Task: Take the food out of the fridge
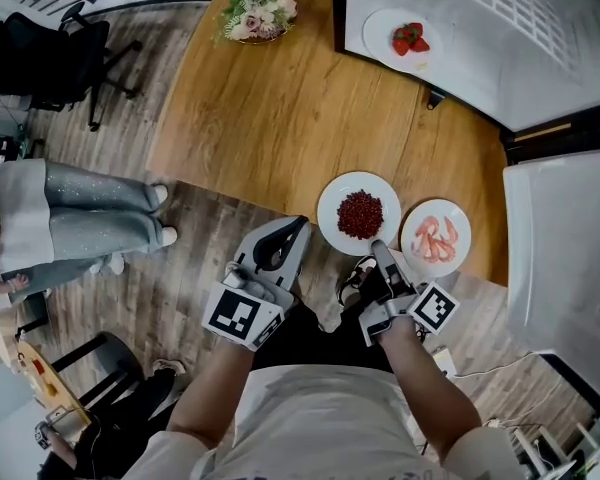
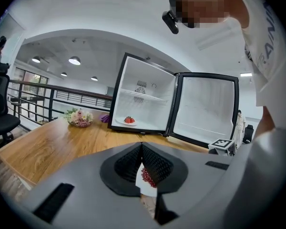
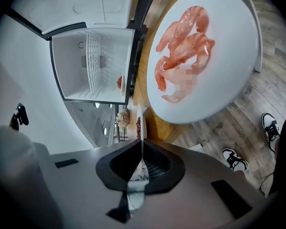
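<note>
A white plate of red seeds lies at the near edge of the wooden table. My right gripper is shut on that plate's near rim, which shows edge-on between the jaws of the right gripper. Beside it on the right is a plate of pink shrimp, large in the right gripper view. My left gripper hangs just left of the seed plate, shut and holding nothing. A plate of strawberries sits inside the open fridge.
The fridge door stands open at the right, next to the shrimp plate. A bowl of flowers is at the table's far side. A seated person and an office chair are on the left, off the table.
</note>
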A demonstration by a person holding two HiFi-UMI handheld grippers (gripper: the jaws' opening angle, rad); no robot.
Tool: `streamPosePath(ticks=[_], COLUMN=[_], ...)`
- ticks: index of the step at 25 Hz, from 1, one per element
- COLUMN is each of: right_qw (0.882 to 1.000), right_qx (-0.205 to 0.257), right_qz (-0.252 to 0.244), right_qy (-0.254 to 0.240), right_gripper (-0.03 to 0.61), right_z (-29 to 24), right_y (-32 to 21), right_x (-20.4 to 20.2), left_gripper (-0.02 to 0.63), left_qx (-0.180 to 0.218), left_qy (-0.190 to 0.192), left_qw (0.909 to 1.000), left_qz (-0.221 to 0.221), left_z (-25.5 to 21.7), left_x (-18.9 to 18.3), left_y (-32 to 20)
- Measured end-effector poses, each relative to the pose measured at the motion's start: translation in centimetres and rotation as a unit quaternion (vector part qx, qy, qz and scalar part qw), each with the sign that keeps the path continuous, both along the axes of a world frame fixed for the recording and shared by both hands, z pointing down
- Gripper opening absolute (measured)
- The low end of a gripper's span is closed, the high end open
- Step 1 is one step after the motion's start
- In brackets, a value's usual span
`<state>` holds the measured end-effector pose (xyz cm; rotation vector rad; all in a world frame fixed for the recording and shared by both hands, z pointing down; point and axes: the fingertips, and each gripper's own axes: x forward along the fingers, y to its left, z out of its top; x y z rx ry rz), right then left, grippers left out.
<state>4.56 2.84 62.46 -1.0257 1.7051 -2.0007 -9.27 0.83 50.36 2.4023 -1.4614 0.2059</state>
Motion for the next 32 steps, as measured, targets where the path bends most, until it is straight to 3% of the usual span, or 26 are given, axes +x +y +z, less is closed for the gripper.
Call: streamPosePath(ticks=[13, 20, 24, 32], right_qw=[0.999, 0.999, 1.000, 0.998], right_qx=[-0.038, -0.031, -0.027, -0.013], right_qz=[-0.004, -0.004, -0.014, -0.050], right_qy=[0.006, 0.004, -0.005, 0.026], right_gripper=[0.029, 0.034, 0.077, 0.056], right_z=[1.8, 1.7, 1.3, -0.9], right_y=[1.6, 1.7, 2.0, 3.6], right_x=[0.7, 0.9, 0.9, 2.5], left_gripper=[0.008, 0.008, 0.008, 0.008], left_qx=[-0.013, -0.015, -0.017, -0.019], left_qy=[0.003, 0.002, 0.002, 0.000], left_qw=[0.9998, 0.9997, 0.9996, 0.9994], left_qz=[0.016, 0.021, 0.024, 0.028], left_z=[0.9, 1.0, 1.0, 0.8], left_x=[1.1, 1.5, 1.7, 2.1], left_y=[0.3, 0.4, 0.4, -0.2])
